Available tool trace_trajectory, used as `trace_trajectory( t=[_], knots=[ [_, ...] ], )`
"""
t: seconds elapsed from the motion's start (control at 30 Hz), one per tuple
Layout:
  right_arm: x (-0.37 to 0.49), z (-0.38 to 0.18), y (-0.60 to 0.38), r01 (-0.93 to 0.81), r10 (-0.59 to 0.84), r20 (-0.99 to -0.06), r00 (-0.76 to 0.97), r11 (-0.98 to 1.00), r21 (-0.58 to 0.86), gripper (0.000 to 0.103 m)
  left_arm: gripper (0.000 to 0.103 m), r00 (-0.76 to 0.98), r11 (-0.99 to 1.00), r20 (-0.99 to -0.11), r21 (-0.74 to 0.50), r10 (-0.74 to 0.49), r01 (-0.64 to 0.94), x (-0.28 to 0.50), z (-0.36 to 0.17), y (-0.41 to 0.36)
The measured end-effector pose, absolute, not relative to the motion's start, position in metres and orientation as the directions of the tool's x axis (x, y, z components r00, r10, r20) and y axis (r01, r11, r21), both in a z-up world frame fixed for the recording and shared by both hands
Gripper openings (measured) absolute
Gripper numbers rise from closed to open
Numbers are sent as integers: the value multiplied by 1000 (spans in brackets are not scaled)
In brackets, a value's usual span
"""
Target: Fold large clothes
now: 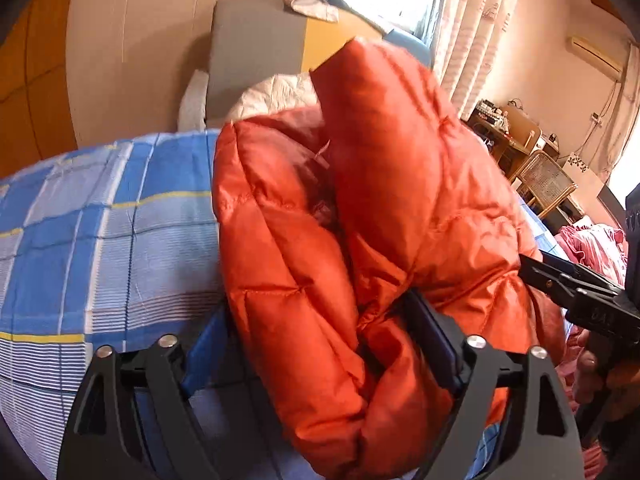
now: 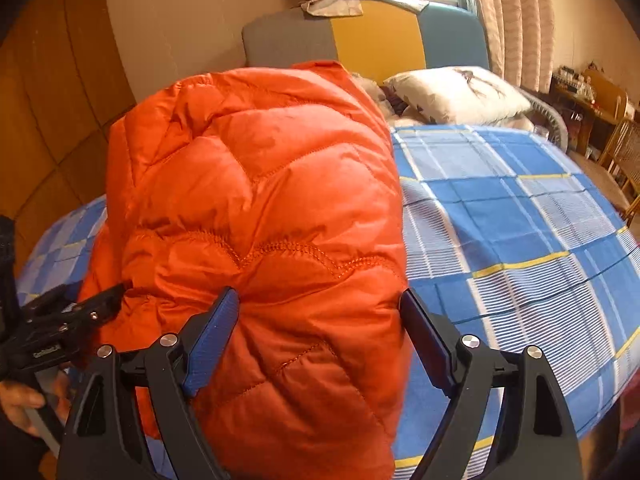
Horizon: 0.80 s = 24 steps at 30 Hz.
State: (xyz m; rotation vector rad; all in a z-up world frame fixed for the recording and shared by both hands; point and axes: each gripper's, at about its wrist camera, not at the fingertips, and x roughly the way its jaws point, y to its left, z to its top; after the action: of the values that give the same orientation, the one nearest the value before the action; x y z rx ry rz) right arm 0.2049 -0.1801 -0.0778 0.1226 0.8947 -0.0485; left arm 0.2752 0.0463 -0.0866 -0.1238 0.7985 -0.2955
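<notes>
Wide-open jaws of left gripper (image 1: 320, 356) and right gripper (image 2: 320, 340) straddle the folded orange jacket (image 2: 260, 200) on the bed (image 2: 520, 220); release seems done, withdrawal is called for.

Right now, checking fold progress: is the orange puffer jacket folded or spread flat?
Folded: the orange puffer jacket sits bunched in doubled layers on the checked bedsheet, not spread.

Glossy quilted orange puffer jacket (image 2: 260, 208), matt woven checked cotton sheet (image 2: 520, 220), matt blk plastic hand-held gripper (image 2: 320, 340) w/ metal bolts
</notes>
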Motion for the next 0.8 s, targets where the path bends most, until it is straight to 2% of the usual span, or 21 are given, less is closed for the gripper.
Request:
trace_trajectory(
  t=[0.13, 0.2, 0.37, 0.73, 0.8],
  knots=[
    [194, -67, -173, 111, -43, -765, 643, 993, 37, 83, 94, 704, 958, -649, -191, -288, 215, 261, -70, 41],
    [190, -62, -170, 116, -56, -759, 649, 993, 26, 89, 95, 717, 959, -637, -191, -282, 208, 254, -63, 41],
    [178, -47, -159, 161, -105, -746, 658, 987, 3, 90, 100, 747, 967, -615, -177, -253, 182, 235, -49, 39],
    [133, -23, -138, 283, -217, -718, 661, 959, -29, 95, 101, 787, 977, -582, -172, -205, 127, 177, -36, 37],
    [123, -20, -135, 283, -227, -706, 671, 958, -39, 99, 101, 789, 977, -580, -181, -202, 116, 167, -35, 38]
  ],
)
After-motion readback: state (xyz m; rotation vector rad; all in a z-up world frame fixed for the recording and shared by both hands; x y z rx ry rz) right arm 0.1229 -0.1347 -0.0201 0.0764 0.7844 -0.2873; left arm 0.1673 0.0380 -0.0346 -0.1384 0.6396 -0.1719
